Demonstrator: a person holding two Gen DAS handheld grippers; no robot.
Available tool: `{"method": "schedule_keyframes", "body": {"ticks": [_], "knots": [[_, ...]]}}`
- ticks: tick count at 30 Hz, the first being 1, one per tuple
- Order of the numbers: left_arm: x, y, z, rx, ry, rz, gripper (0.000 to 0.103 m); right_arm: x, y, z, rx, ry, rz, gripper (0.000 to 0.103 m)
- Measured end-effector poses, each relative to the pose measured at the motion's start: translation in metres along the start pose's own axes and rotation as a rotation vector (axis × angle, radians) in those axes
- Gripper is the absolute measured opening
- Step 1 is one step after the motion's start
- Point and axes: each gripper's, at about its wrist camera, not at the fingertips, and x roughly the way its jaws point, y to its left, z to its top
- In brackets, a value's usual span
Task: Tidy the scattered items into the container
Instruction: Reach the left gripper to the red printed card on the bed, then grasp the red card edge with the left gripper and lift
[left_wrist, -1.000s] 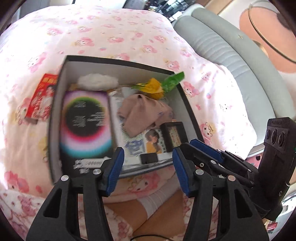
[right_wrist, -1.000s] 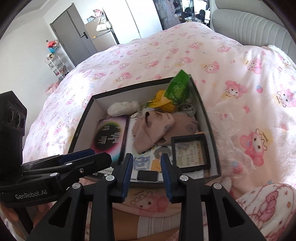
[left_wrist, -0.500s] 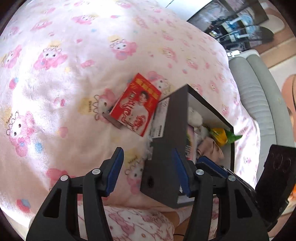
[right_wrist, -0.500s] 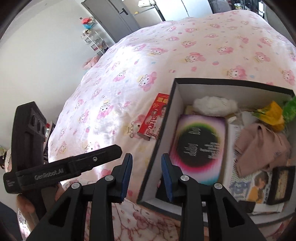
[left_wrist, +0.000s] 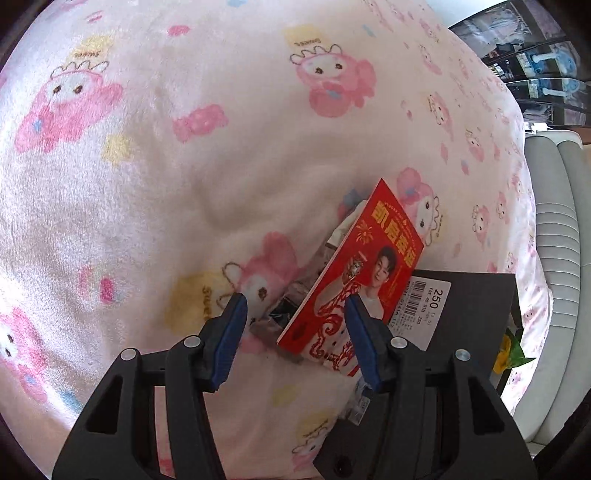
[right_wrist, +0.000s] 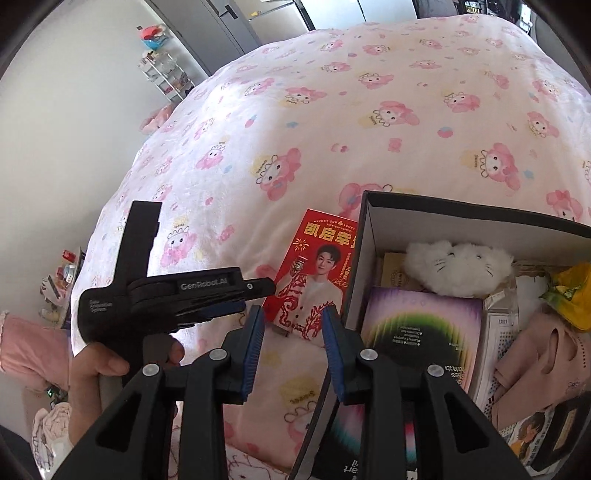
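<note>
One red card (left_wrist: 354, 280) (against box (left_wrist: 469, 314)) | between spread left fingers (left_wrist: 231, 332), untouched | right fingers (right_wrist: 255, 350) spread, empty

A bed covered by a pale pink blanket (right_wrist: 332, 122) printed with cartoon rabbits carries everything. A black box (right_wrist: 476, 216) sits on the blanket, and a red card packet (left_wrist: 354, 280) lies tilted just beside it, leaning against the box's outer wall.
</note>
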Motion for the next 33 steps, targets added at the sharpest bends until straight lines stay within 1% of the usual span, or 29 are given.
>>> {"method": "schedule_keyframes", "body": {"ticks": [2, 4, 5, 7, 9, 11, 12, 13, 14, 15, 16, 18, 20, 22, 25, 28, 29, 31, 32, 33], "knots": [[0.001, -0.006, -0.003, 0.019, 0.007, -0.039, 0.054, -0.008, 0.0, -0.003, 0.011, -0.024, 0.004, 0.028], [0.005, -0.011, -0.009, 0.035, 0.037, -0.068, 0.054, -0.017, -0.003, -0.006, 0.029, -0.04, 0.031, 0.028], [0.009, -0.012, -0.009, 0.041, 0.053, -0.069, 0.055, -0.021, -0.005, -0.008, 0.039, -0.043, 0.036, 0.028], [0.017, -0.014, -0.01, 0.048, 0.08, -0.054, 0.055, -0.028, -0.009, -0.012, 0.041, -0.049, 0.017, 0.028], [0.023, -0.016, -0.009, 0.049, 0.088, -0.03, 0.055, -0.035, -0.014, -0.016, 0.046, -0.055, 0.008, 0.028], [0.026, -0.02, -0.008, 0.054, 0.085, -0.029, 0.054, -0.039, -0.019, -0.021, 0.062, -0.056, 0.015, 0.028], [0.027, -0.022, -0.008, 0.055, 0.089, -0.044, 0.053, -0.04, -0.022, -0.023, 0.064, -0.052, 0.014, 0.028], [0.026, -0.026, -0.009, 0.063, 0.09, -0.058, 0.048, -0.04, -0.024, -0.025, 0.066, -0.044, 0.008, 0.028], [0.025, -0.03, -0.011, 0.077, 0.082, -0.054, 0.041, -0.039, -0.027, -0.027, 0.069, -0.036, 0.004, 0.028], [0.023, -0.034, -0.014, 0.096, 0.07, -0.049, 0.037, -0.039, -0.03, -0.03, 0.074, -0.031, 0.007, 0.028], [0.022, -0.037, -0.017, 0.111, 0.066, -0.043, 0.037, -0.039, -0.032, -0.032, 0.079, -0.027, 0.01, 0.028], [0.019, -0.042, -0.022, 0.127, 0.042, -0.014, 0.028, -0.041, -0.038, -0.035, 0.086, -0.029, 0.005, 0.028], [0.017, -0.045, -0.025, 0.142, 0.024, -0.003, 0.027, -0.041, -0.042, -0.038, 0.096, -0.026, 0.002, 0.028], [0.013, -0.046, -0.027, 0.14, 0.016, -0.03, 0.026, -0.039, -0.045, -0.039, 0.107, -0.02, 0.014, 0.028], [0.012, -0.05, -0.031, 0.153, 0.029, -0.095, 0.025, -0.036, -0.048, -0.04, 0.108, -0.017, 0.021, 0.028], [0.024, -0.055, -0.028, 0.163, 0.115, -0.182, 0.024, -0.032, -0.051, -0.042, 0.112, -0.007, 0.021, 0.028], [0.029, -0.055, -0.026, 0.161, 0.12, -0.162, 0.024, -0.03, -0.053, -0.043, 0.118, -0.003, 0.02, 0.028], [0.035, -0.064, -0.028, 0.207, 0.094, -0.062, 0.011, -0.027, -0.058, -0.044, 0.132, 0.006, 0.019, 0.028], [0.035, -0.067, -0.029, 0.223, 0.084, -0.047, 0.009, -0.025, -0.06, -0.045, 0.141, 0.009, 0.021, 0.028], [0.033, -0.069, -0.03, 0.234, 0.079, -0.058, 0.004, -0.025, -0.061, -0.046, 0.147, 0.012, 0.023, 0.028]]}}
